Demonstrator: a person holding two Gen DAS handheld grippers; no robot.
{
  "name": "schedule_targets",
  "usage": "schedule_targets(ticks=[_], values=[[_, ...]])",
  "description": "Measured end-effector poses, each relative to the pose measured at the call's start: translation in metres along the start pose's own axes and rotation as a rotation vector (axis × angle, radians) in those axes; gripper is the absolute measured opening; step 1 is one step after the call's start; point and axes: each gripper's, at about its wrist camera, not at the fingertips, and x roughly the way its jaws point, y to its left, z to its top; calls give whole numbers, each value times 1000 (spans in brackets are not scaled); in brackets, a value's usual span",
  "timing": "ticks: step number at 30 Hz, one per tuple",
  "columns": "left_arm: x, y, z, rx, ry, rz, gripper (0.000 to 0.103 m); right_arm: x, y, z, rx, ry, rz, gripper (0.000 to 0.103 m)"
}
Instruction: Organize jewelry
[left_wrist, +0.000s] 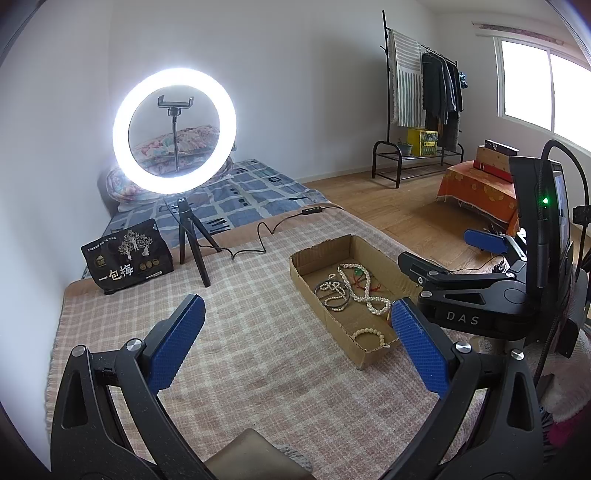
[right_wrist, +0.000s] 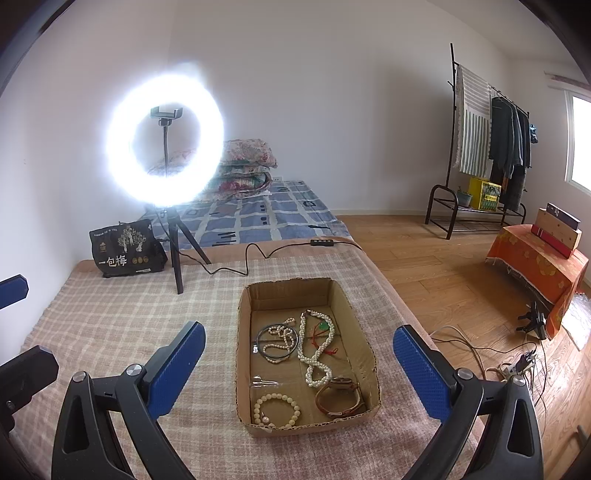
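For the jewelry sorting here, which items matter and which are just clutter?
Job:
cardboard box
pearl necklace
bead bracelet
watch
dark bangle

Lying about:
ring light
black snack bag
clothes rack

Place: a bedroom in a home.
Bed: a mattress with a blue check sheet lies on the floor, far ahead of the fingers, with folded quilts stacked on it.
Clothes: a rack hung with garments stands ahead to the right, against the wall.
Floor: wood boards, right of the fingers.
Window: far right.
Light: a lit ring lamp on a tripod, ahead to the left.
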Motion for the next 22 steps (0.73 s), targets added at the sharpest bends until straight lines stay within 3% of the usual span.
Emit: schedule_targets(ticks=[22], values=[[1, -2, -3, 2, -12, 1, 103, 2, 4, -3, -6, 7, 8, 103]])
